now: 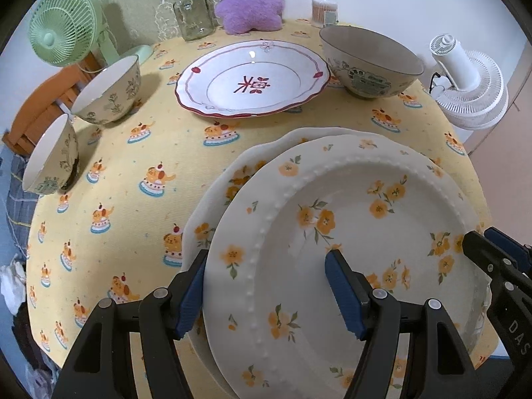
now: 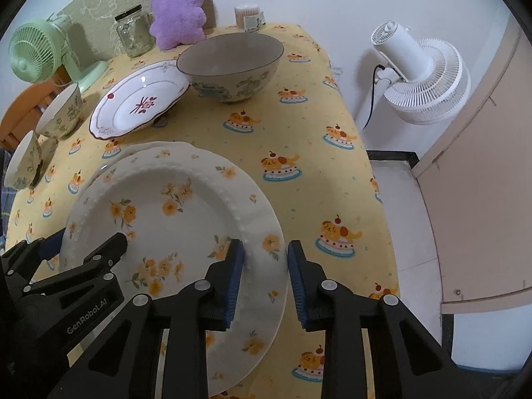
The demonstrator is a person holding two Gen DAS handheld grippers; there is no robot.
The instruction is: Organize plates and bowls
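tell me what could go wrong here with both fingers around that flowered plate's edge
1. The cream plate with yellow flowers sits off-centre on a second scalloped plate; lifting could drag the lower one.
2. The left gripper and right gripper straddle opposite rims; uneven pinching could tilt or drop it.
3. The stack lies near the edge of the yellow tablecloth; a slip could send it off.

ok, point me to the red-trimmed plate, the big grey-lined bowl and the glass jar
red-trimmed plate [image 1: 252, 79], left wrist view, on its centre well by the red mark.
big grey-lined bowl [image 2: 232, 55], right wrist view, on the inner wall.
glass jar [image 1: 194, 16], left wrist view, on the clear body below the lid.
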